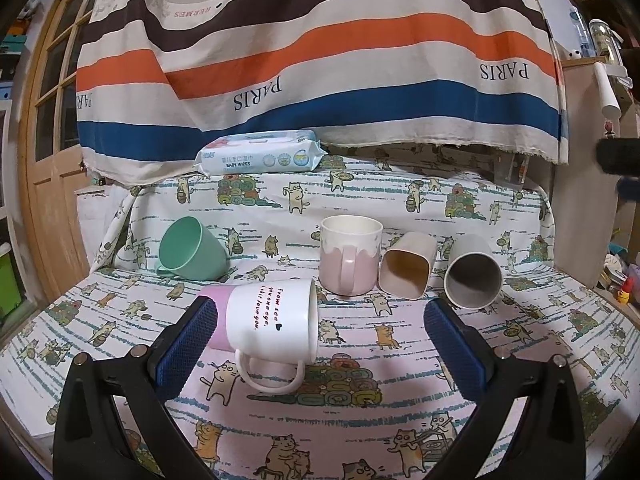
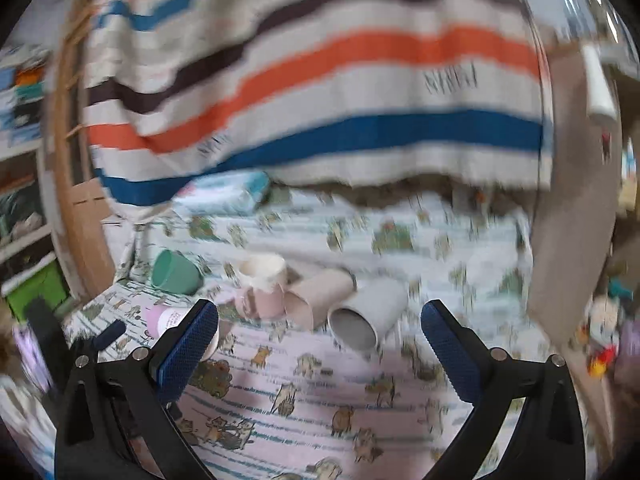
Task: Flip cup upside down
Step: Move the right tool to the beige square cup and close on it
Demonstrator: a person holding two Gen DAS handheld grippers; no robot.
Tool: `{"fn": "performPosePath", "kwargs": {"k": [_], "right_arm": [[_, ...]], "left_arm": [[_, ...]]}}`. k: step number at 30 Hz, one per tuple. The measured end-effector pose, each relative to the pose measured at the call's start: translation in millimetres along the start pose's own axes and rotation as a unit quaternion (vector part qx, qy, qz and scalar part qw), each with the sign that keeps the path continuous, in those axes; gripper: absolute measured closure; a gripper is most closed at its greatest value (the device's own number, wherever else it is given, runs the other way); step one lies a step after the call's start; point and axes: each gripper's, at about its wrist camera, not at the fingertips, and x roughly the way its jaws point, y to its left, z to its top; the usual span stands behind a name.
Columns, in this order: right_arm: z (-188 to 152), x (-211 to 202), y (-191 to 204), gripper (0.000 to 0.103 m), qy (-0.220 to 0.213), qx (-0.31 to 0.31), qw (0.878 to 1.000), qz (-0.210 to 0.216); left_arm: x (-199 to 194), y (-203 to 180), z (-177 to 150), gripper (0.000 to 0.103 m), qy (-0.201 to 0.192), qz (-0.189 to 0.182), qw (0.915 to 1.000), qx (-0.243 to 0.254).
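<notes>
A white mug with a pink base and red writing (image 1: 268, 320) lies on its side on the cat-print cloth, mouth to the right, handle toward me. My left gripper (image 1: 320, 344) is open; the mug lies between its fingers, close to the left finger (image 1: 188, 348). In the blurred right wrist view the same mug (image 2: 166, 319) shows partly behind the left finger. My right gripper (image 2: 320, 344) is open and empty above the cloth, with a grey cup (image 2: 366, 314) lying ahead of it.
Behind stand a pink-and-white mug (image 1: 349, 258) upright, a green cup (image 1: 192, 252), a beige square cup (image 1: 408, 266) and a grey cup (image 1: 472, 272), all three tipped over. A baby wipes pack (image 1: 260, 154) lies at the back under a striped hanging cloth (image 1: 320, 52).
</notes>
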Motion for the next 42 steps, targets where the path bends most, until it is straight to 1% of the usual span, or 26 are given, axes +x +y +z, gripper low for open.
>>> {"fn": "performPosePath", "kwargs": {"k": [1, 2, 4, 6, 7, 8, 10, 11, 12, 13, 15, 16, 17, 19, 20, 21, 24, 26, 28, 30, 33, 37, 40, 42], "right_arm": [[7, 11, -5, 0.001, 0.030, 0.021, 0.999, 0.020], [11, 21, -12, 0.001, 0.049, 0.041, 0.997, 0.047], [22, 37, -27, 0.001, 0.079, 0.093, 0.988, 0.099], [31, 49, -39, 0.001, 0.092, 0.131, 0.980, 0.122], [37, 57, -44, 0.001, 0.100, 0.142, 0.976, 0.129], [42, 65, -45, 0.001, 0.110, 0.146, 0.975, 0.128], [50, 87, -44, 0.001, 0.136, 0.152, 0.973, 0.110], [54, 100, -44, 0.001, 0.152, 0.162, 0.969, 0.106], [58, 110, -45, 0.001, 0.167, 0.177, 0.964, 0.107], [61, 122, -46, 0.001, 0.185, 0.202, 0.955, 0.116], [67, 139, -50, 0.003, 0.194, 0.243, 0.939, 0.148], [71, 145, -48, 0.003, 0.194, 0.244, 0.939, 0.144], [75, 152, -45, 0.003, 0.198, 0.235, 0.944, 0.125], [83, 176, -36, 0.003, 0.223, 0.203, 0.950, 0.078], [84, 190, -33, 0.006, 0.243, 0.195, 0.949, 0.058], [82, 200, -33, 0.008, 0.257, 0.195, 0.945, 0.047], [75, 238, -33, 0.014, 0.309, 0.207, 0.928, 0.018], [72, 254, -32, 0.015, 0.321, 0.195, 0.927, -0.007], [70, 269, -27, 0.016, 0.326, 0.175, 0.928, -0.040], [68, 277, -23, 0.017, 0.334, 0.170, 0.926, -0.045], [64, 295, -25, 0.019, 0.346, 0.194, 0.917, -0.043], [61, 321, -31, 0.020, 0.357, 0.223, 0.905, -0.060], [58, 335, -37, 0.021, 0.364, 0.238, 0.898, -0.072], [57, 342, -39, 0.021, 0.365, 0.245, 0.895, -0.073]], "left_arm": [[0, 0, 0, 0.000, 0.000, 0.002, 1.0000, -0.001], [0, 1, 0, 0.000, 0.001, 0.002, 1.0000, -0.002], [1, 2, 1, 0.000, 0.003, 0.000, 1.0000, -0.004], [2, 2, 1, 0.000, 0.006, 0.002, 1.0000, -0.004], [3, 2, 1, 0.000, 0.007, 0.003, 1.0000, -0.004], [3, 3, 1, 0.000, 0.008, 0.004, 1.0000, -0.005], [3, 3, 1, 0.000, 0.009, 0.004, 0.9999, -0.005], [3, 3, 1, 0.000, 0.009, 0.004, 0.9999, -0.005], [4, 3, 2, 0.000, 0.010, 0.003, 0.9999, -0.005], [4, 3, 2, 0.000, 0.010, 0.002, 0.9999, -0.005], [4, 4, 2, 0.000, 0.009, 0.003, 0.9999, -0.007], [4, 4, 2, 0.000, 0.010, 0.005, 0.9999, -0.009], [5, 5, 2, 0.000, 0.011, 0.008, 0.9999, -0.009], [5, 5, 2, 0.000, 0.013, 0.012, 0.9998, -0.011], [6, 6, 2, 0.000, 0.014, 0.012, 0.9998, -0.012], [6, 6, 2, 0.000, 0.015, 0.011, 0.9998, -0.013], [6, 6, 2, 0.000, 0.015, 0.011, 0.9997, -0.013], [6, 7, 2, 0.000, 0.014, 0.011, 0.9998, -0.013], [5, 6, 3, 0.000, 0.013, 0.011, 0.9998, -0.012], [5, 5, 3, 0.000, 0.012, 0.010, 0.9998, -0.010], [5, 4, 3, 0.000, 0.012, 0.009, 0.9999, -0.008], [3, 4, 2, 0.000, 0.011, 0.007, 0.9999, -0.009], [0, 4, 2, 0.000, 0.005, 0.006, 0.9999, -0.008], [0, 2, 3, 0.000, 0.003, 0.005, 1.0000, -0.004]]}}
